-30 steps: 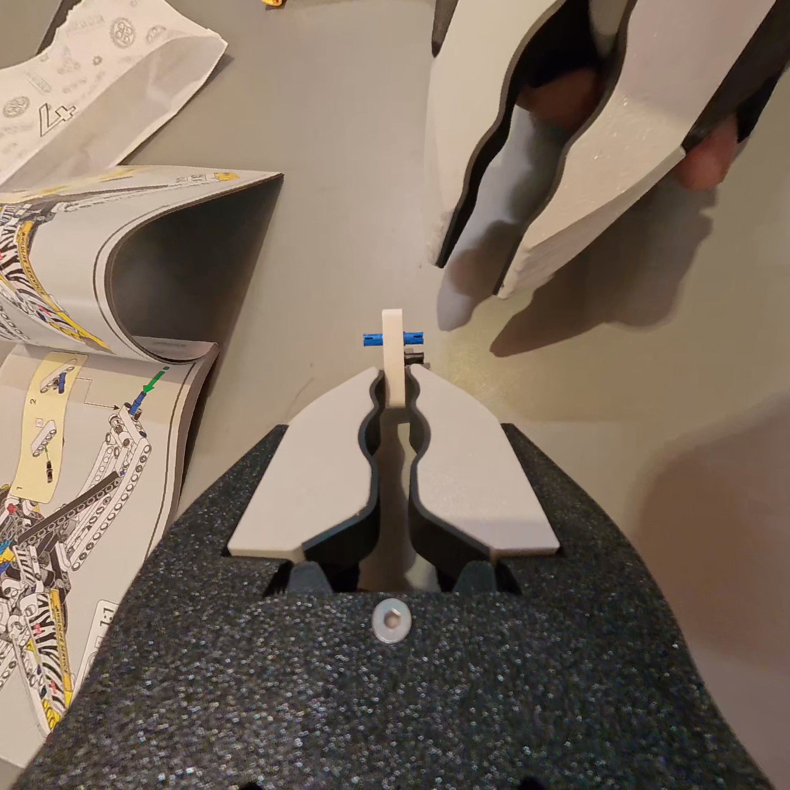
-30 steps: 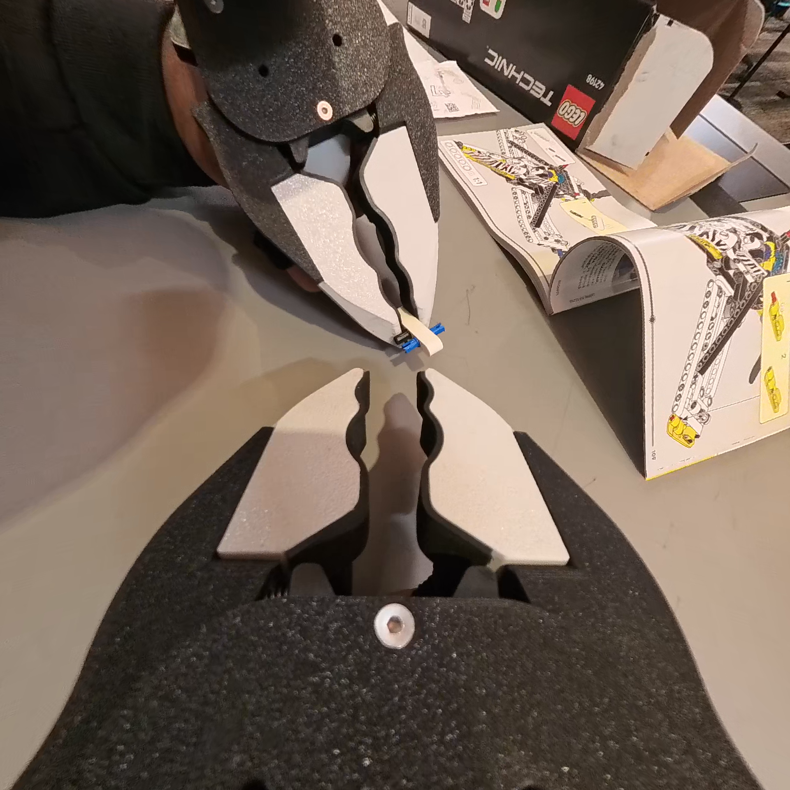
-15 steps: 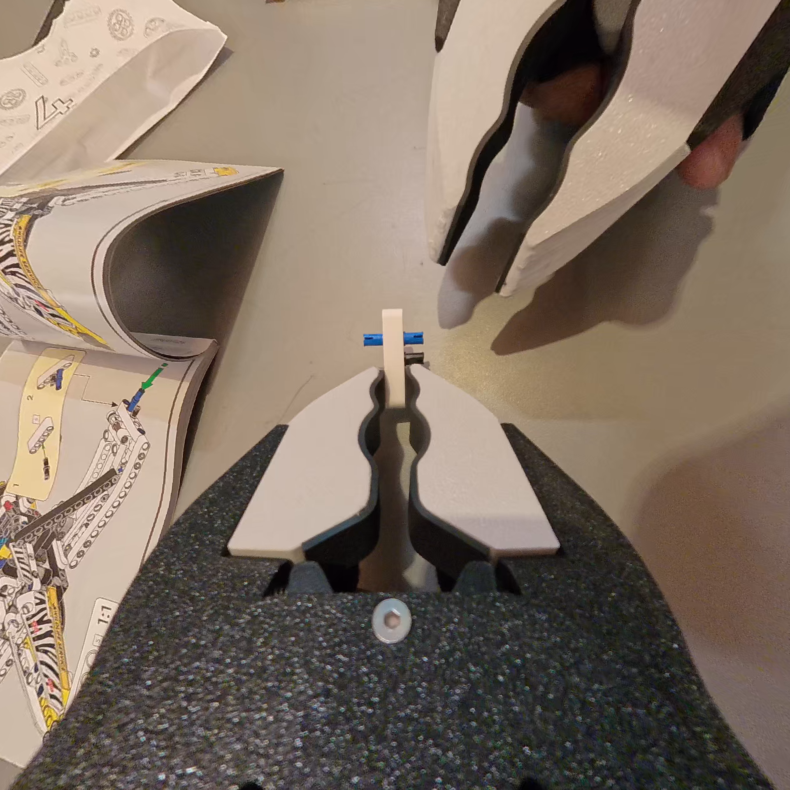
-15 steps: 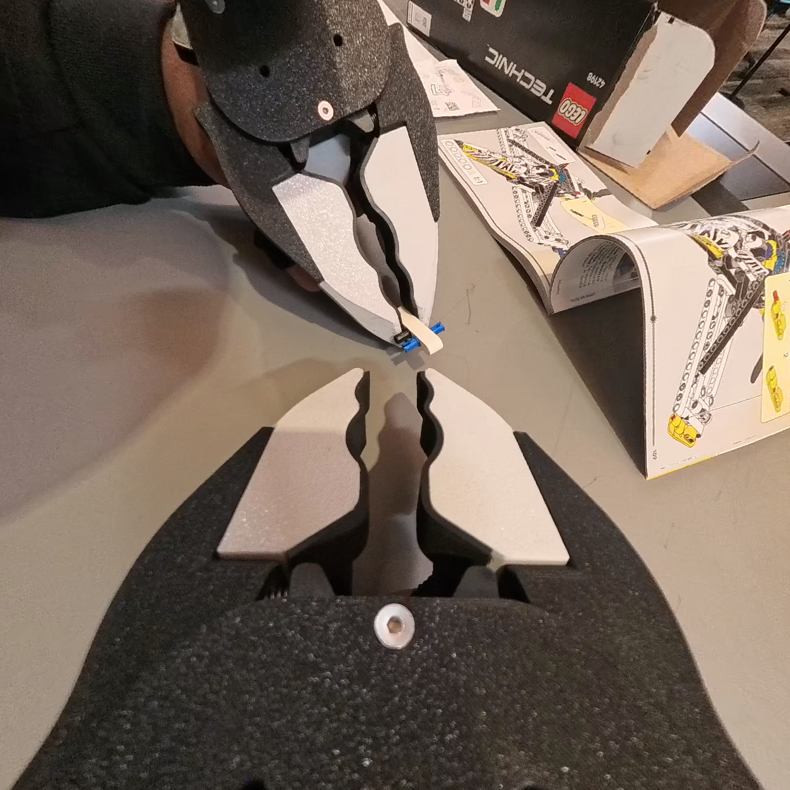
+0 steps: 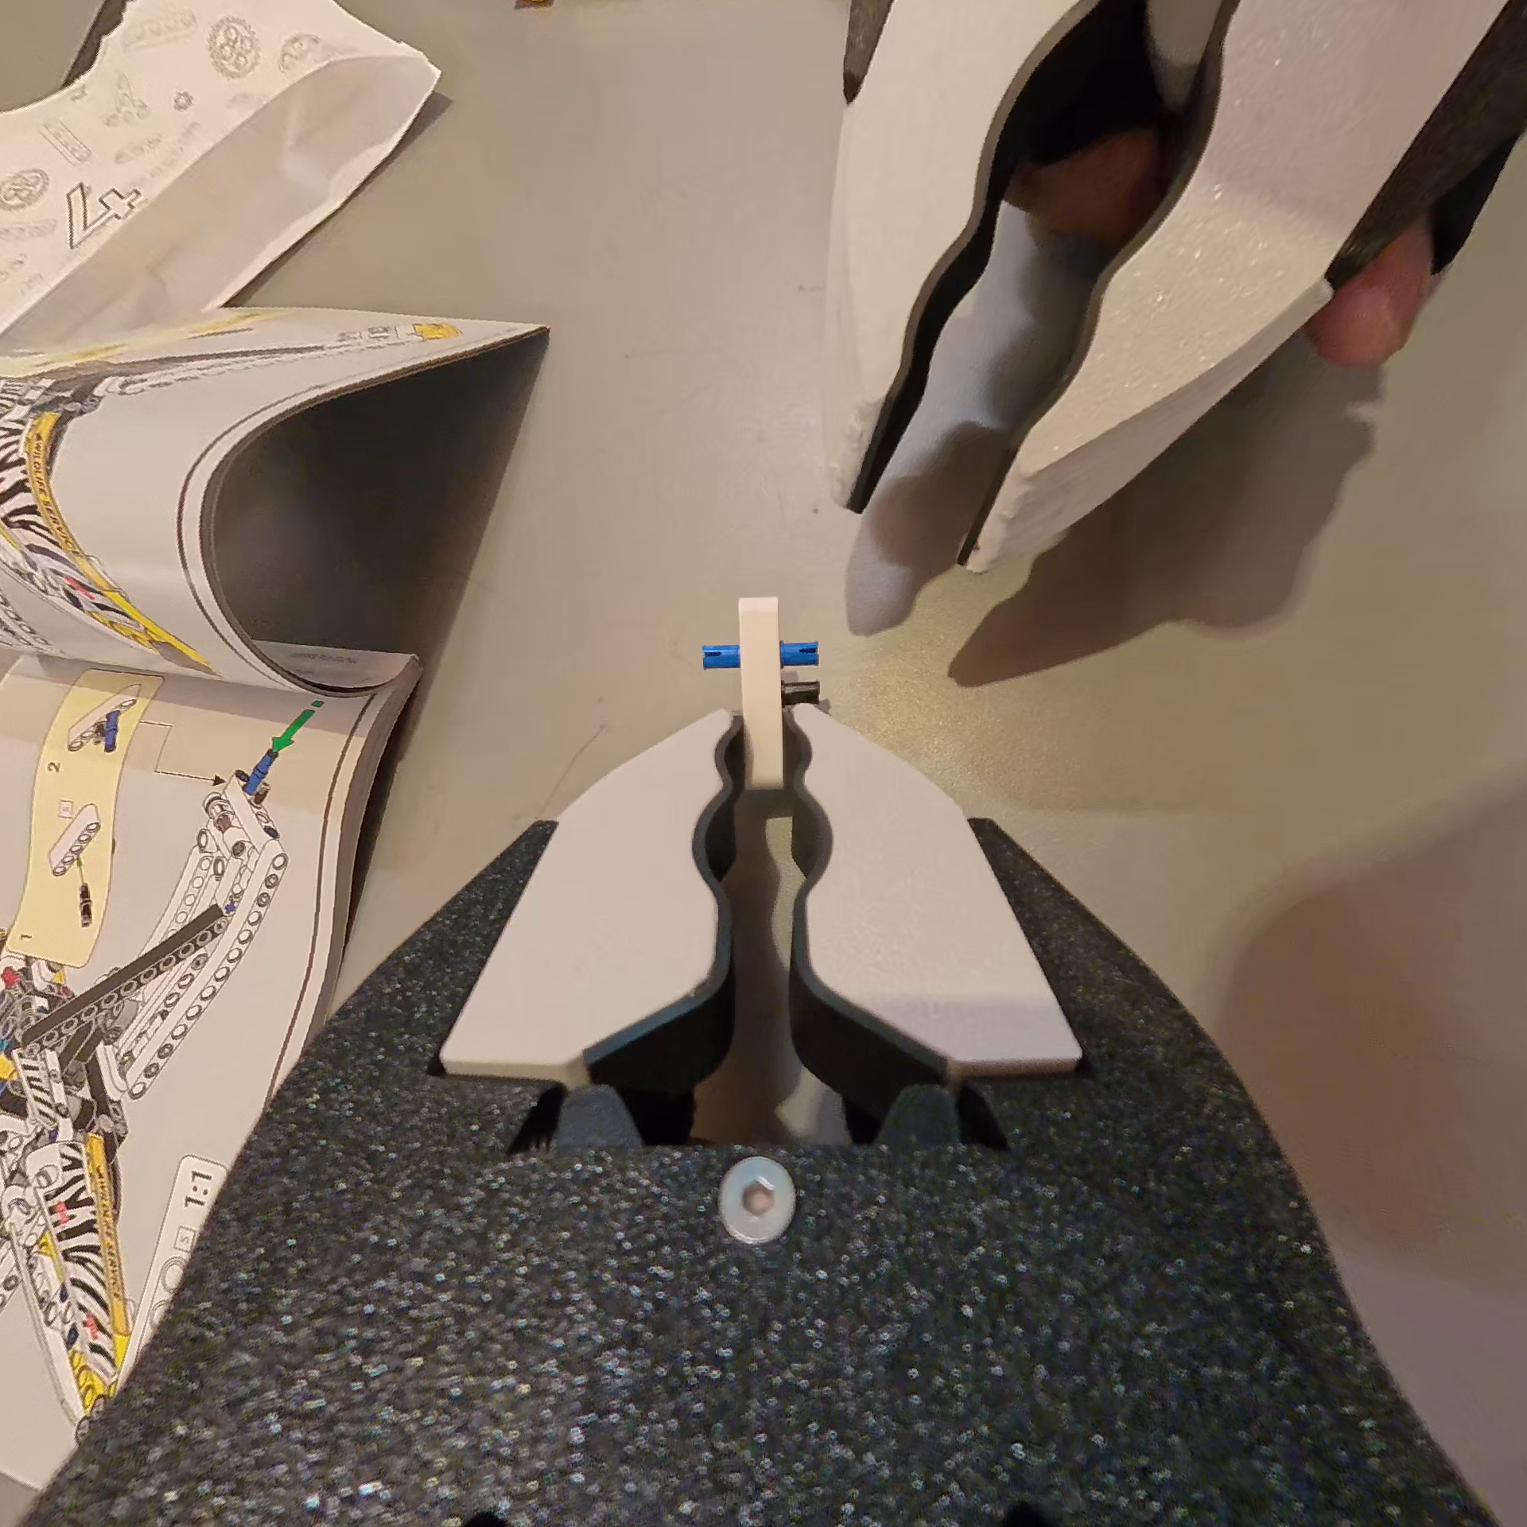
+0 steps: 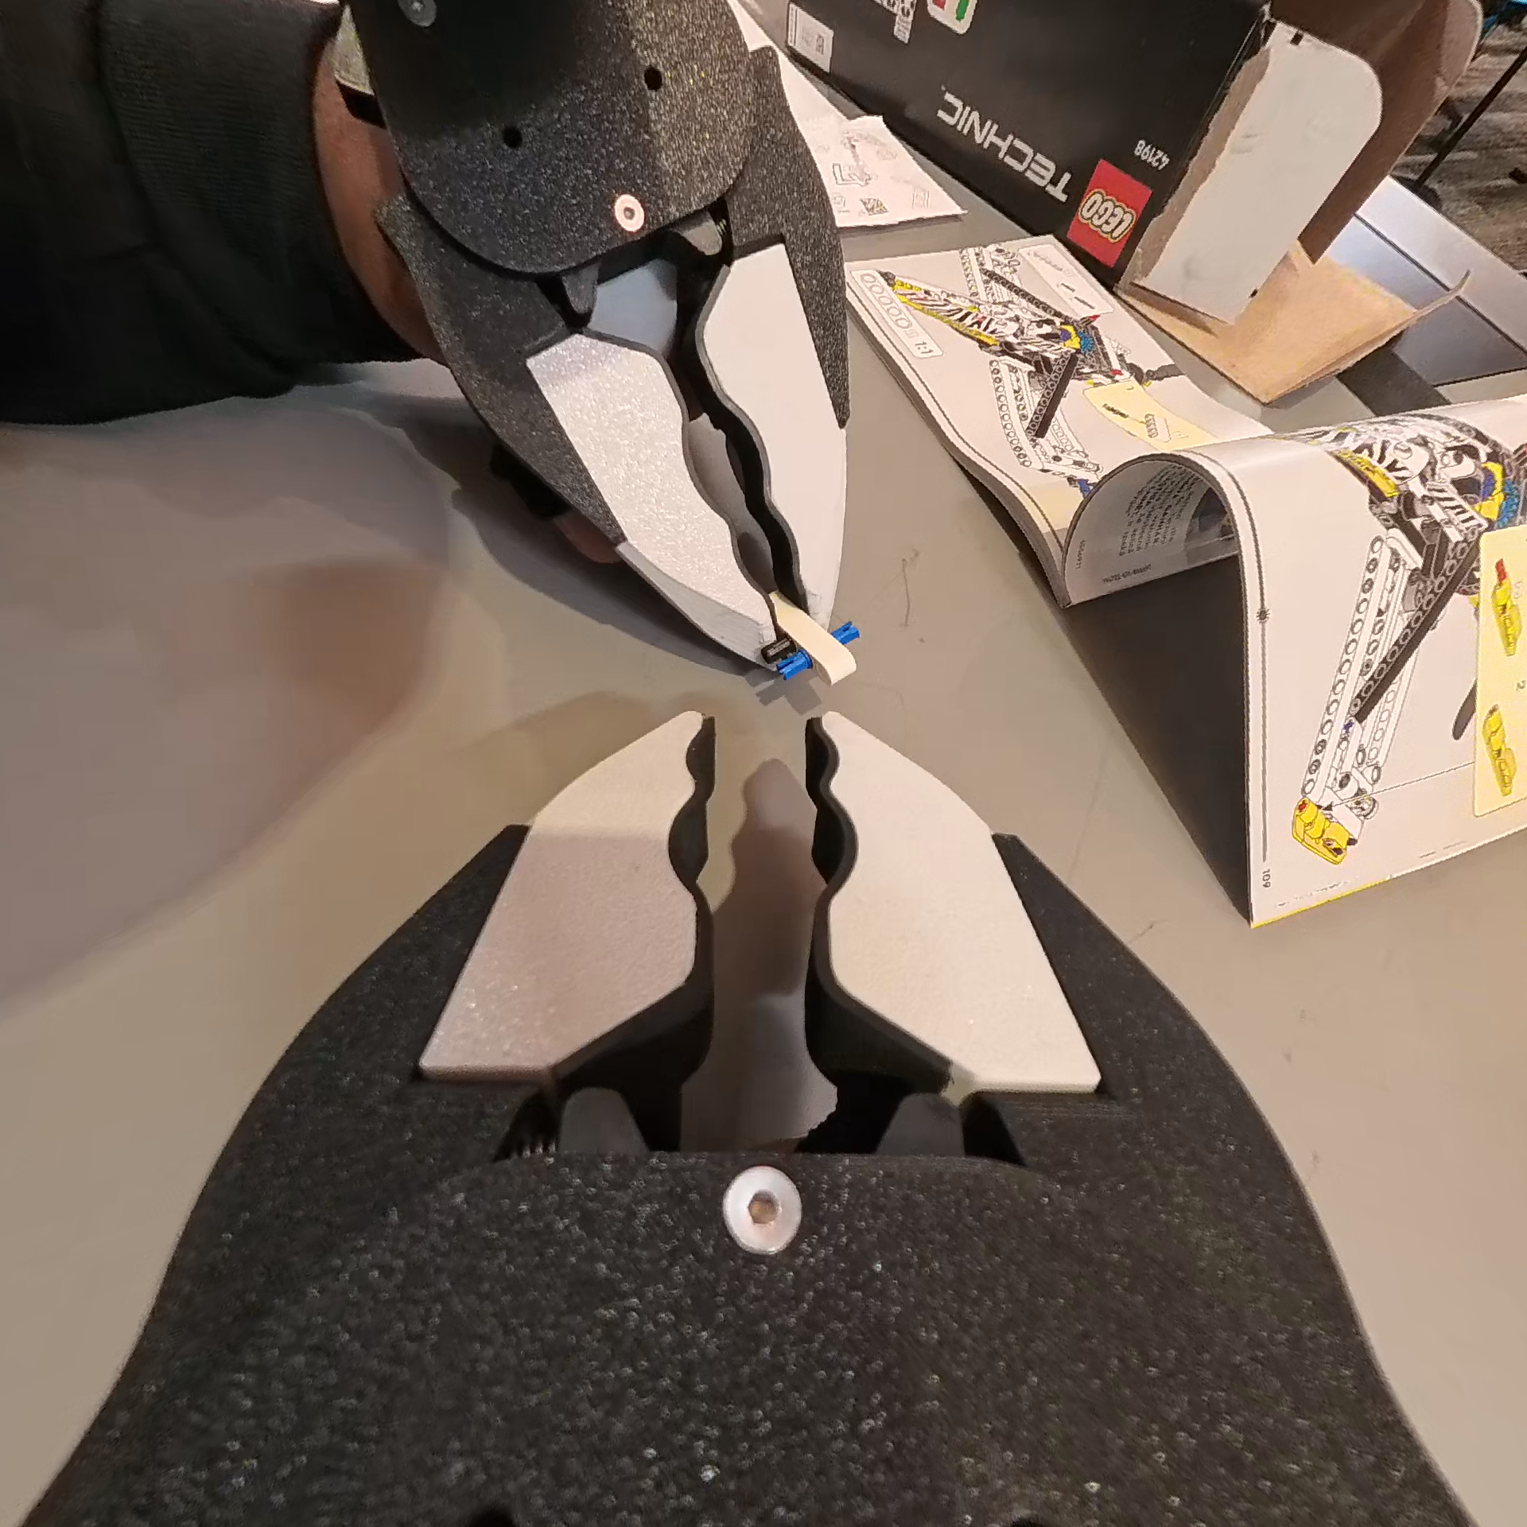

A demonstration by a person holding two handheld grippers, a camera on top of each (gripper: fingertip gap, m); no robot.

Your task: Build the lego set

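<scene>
My left gripper (image 5: 762,717) is shut on a small white beam (image 5: 760,686), held edge-on just above the grey table. A blue pin (image 5: 719,656) passes through the beam near its free end, and a black pin (image 5: 801,687) sticks out on the right just below it. The right wrist view shows the same beam (image 6: 814,644) pinched at the left gripper's fingertips, with the blue pin (image 6: 795,663) and the black pin (image 6: 777,649). My right gripper (image 6: 758,720) is open and empty, its tips a short way from the beam's end. It also shows in the left wrist view (image 5: 917,529), held by a hand.
An open instruction booklet (image 5: 190,578) lies left of the left gripper, with one page arched up; it also shows in the right wrist view (image 6: 1289,595). A printed white paper bag (image 5: 165,149) lies beyond it. A black cardboard box (image 6: 1066,107) with an open flap stands at the back. My hands' fingertips stand some 5 cm from each other.
</scene>
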